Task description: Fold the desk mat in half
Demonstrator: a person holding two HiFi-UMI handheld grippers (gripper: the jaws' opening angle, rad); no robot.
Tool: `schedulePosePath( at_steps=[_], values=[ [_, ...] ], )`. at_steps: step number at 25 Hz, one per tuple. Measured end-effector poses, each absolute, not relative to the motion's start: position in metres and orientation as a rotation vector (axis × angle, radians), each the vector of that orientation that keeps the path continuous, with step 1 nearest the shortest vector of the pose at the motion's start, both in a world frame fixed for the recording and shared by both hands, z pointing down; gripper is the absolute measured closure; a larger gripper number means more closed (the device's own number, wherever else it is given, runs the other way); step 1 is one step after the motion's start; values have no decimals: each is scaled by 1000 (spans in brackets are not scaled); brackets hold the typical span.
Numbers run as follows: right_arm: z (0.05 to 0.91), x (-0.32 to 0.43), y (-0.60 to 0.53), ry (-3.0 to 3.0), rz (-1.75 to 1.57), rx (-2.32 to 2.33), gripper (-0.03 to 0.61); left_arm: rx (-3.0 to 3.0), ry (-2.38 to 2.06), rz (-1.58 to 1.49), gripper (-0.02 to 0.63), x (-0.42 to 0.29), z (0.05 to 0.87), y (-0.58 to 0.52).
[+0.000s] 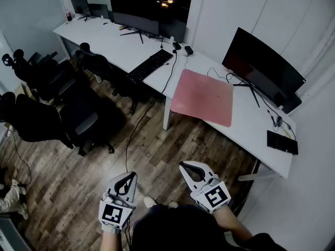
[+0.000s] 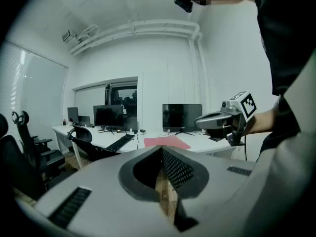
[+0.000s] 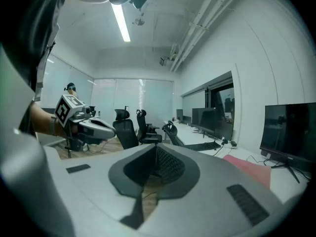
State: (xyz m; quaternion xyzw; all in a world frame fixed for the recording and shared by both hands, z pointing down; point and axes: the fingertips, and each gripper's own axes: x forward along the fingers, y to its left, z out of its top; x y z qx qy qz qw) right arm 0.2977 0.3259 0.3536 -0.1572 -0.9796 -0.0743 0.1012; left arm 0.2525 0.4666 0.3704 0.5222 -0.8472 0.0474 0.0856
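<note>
A pink desk mat (image 1: 203, 97) lies flat on the white desk (image 1: 246, 127), its near edge overhanging the desk front a little. The same desk mat (image 2: 166, 142) shows far off in the left gripper view, and as a pink strip, the desk mat (image 3: 249, 168), at the right of the right gripper view. My left gripper (image 1: 127, 179) and right gripper (image 1: 185, 167) hover side by side over the wooden floor, well short of the desk. Both have their jaws together with nothing between them. Each gripper sees the other: the right gripper (image 2: 200, 122) and the left gripper (image 3: 109, 129).
A black monitor (image 1: 263, 68) stands behind the mat, with a keyboard (image 1: 149, 65) to its left and a small black keypad (image 1: 282, 142) at the right. Several black office chairs (image 1: 49, 114) crowd the floor on the left. A cable (image 1: 137, 127) hangs from the desk.
</note>
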Motion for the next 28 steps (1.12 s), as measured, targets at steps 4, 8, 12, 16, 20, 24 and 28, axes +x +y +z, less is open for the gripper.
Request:
schedulePosePath(
  at_steps=[4, 8, 12, 16, 20, 24, 28],
  values=[
    [357, 290, 350, -2894, -220, -426, 557, 1564, -2543, 95, 604, 243, 367, 494],
    [357, 280, 371, -2888, -246, -417, 557, 1576, -2535, 74, 604, 231, 371, 514],
    [351, 270, 386, -2895, -284, -417, 557, 1581, -2532, 48, 604, 220, 373, 527],
    [352, 262, 386, -2894, -237, -390, 555, 1580, -2525, 12, 604, 210, 376, 530],
    [362, 245, 378, -2878, -227, -366, 555, 1578, -2499, 29, 604, 191, 386, 525],
    [372, 220, 358, -2878, -192, -331, 555, 1587, -2483, 48, 604, 165, 392, 510],
    [378, 178, 328, -2873, -180, -304, 555, 1577, -2469, 81, 604, 121, 397, 485]
  ],
)
